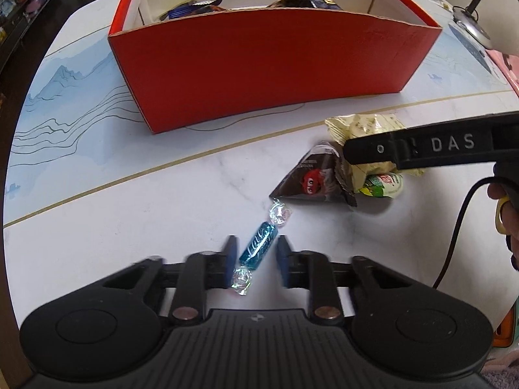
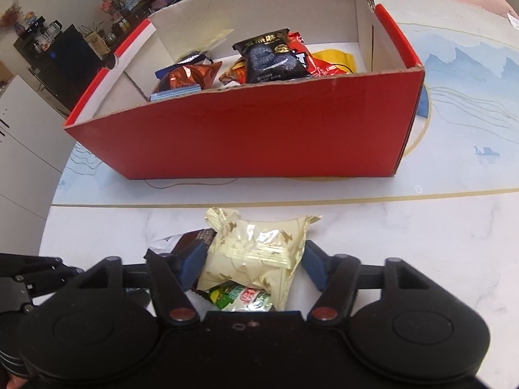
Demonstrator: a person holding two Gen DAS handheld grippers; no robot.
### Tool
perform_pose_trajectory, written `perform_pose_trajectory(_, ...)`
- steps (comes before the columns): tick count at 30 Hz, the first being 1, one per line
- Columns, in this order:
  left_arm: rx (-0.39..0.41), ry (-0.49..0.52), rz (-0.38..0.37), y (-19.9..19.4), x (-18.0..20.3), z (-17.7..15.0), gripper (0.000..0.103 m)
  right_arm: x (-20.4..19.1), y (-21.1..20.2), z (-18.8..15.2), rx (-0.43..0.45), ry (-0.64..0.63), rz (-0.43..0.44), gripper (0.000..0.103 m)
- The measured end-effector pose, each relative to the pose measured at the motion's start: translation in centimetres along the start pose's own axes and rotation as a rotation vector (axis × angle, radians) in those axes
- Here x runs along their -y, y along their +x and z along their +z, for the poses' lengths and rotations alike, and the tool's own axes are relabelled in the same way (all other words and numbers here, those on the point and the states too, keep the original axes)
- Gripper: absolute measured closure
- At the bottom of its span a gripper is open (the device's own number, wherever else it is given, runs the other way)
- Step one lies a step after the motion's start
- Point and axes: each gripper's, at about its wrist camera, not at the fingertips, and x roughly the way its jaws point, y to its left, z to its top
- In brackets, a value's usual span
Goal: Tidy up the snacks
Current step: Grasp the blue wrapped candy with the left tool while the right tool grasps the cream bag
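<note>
A red cardboard box [image 1: 259,64] [image 2: 246,136] stands on the table and holds several snack packs [image 2: 269,58]. My left gripper [image 1: 256,253] is open, its fingers on either side of a blue twist-wrapped candy [image 1: 258,246] lying on the table. My right gripper [image 2: 253,262] is open around a cream snack pack [image 2: 256,253], which lies on a green-and-white packet [image 2: 240,298]. A brown triangular chocolate pack [image 1: 311,181] [image 2: 194,240] lies beside them. The right gripper's finger shows in the left wrist view [image 1: 421,146] over the cream pack [image 1: 363,126].
The table [image 1: 129,220] is white marble with a blue landscape print and a gold line. A cable [image 1: 454,233] hangs at the right. Shelves and a dark cabinet [image 2: 65,52] stand beyond the table's left edge.
</note>
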Motion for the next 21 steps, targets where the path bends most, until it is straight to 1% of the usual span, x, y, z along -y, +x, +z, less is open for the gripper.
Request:
perform_pose_trajectory(2,0.002,-0.005,-0.016,-0.1,0.0,-0.2,0.090,-0.1,-0.2,-0.1,0.010,-0.008,-0.005,0.045)
perform_pose_trajectory(6,0.016,-0.071,-0.030,-0.3,-0.7,-0.7,0.091,0.1,-0.7,-0.3,0.029,-0.005,-0.009,0.052)
perform_pose_trajectory(12,0.049,-0.159,-0.049,-1.6,-1.7,-1.2,0.091,0.4,-2.5,-0.9,0.062,0.014,-0.010,0.058)
perform_pose_trajectory(16,0.058,-0.231,-0.051,-2.7,-2.4,-1.4,0.091,0.2,-4.2,-1.6,0.090,0.004,0.000,0.059)
perform_pose_trajectory(21,0.082,-0.256,-0.064,-4.2,-2.5,-1.7,0.091,-0.1,-6.2,-2.2,0.129,-0.008,-0.001,0.061)
